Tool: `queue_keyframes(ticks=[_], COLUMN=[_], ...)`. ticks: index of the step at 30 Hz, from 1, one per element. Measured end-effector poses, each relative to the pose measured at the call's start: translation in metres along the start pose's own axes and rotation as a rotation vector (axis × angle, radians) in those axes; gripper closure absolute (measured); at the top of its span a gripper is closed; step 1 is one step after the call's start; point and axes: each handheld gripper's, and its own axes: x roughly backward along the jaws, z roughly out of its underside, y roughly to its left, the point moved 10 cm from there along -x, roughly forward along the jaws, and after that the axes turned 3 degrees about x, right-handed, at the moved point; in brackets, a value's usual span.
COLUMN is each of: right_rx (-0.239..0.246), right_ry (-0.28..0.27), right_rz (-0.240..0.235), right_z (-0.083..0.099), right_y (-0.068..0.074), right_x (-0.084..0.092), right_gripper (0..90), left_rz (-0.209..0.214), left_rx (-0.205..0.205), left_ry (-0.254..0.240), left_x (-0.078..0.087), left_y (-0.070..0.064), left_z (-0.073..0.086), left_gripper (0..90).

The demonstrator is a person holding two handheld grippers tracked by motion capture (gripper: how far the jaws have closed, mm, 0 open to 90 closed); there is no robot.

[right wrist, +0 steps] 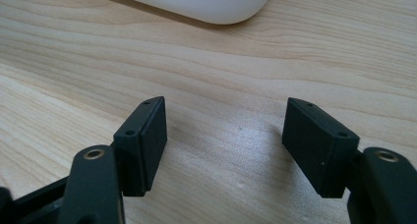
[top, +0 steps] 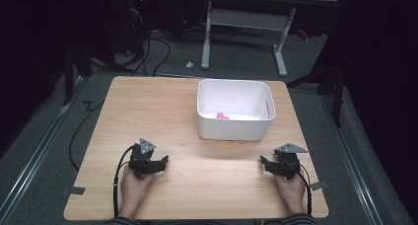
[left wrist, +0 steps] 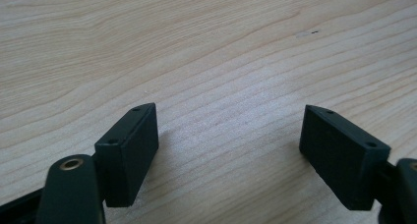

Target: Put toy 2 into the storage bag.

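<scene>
A white bin (top: 235, 131) stands on the far middle of the wooden table (top: 197, 185), and a small pink object (top: 223, 116) lies inside it. My left gripper (top: 164, 162) rests low over the table's front left, held in a hand, its tips pointing right. In its own view the left gripper (left wrist: 228, 135) has its jaws wide apart with bare wood between them. My right gripper (top: 263, 162) sits at the front right with its tips pointing left. In its own view the right gripper (right wrist: 225, 128) is open over bare wood, with the bin's rounded corner (right wrist: 206, 3) ahead.
Cables trail from both grippers toward the front edge. Beyond the table stand a white desk frame (top: 244, 22) and loose cables on the grey floor. Metal rails run along both sides of the table.
</scene>
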Motion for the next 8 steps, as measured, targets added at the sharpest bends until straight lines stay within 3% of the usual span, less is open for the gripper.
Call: queue_keyframes(ticks=[8], right_rx=[-0.004], right_ry=[0.004], right_rz=[0.002], right_z=[0.0006], right_y=[0.0001], right_x=[0.0000], right_gripper=[30.0], left_rz=[0.000], left_rx=[0.000], left_ry=[0.000], left_x=[-0.0001], left_y=[-0.0002], left_z=[0.0000], left_gripper=[22.8])
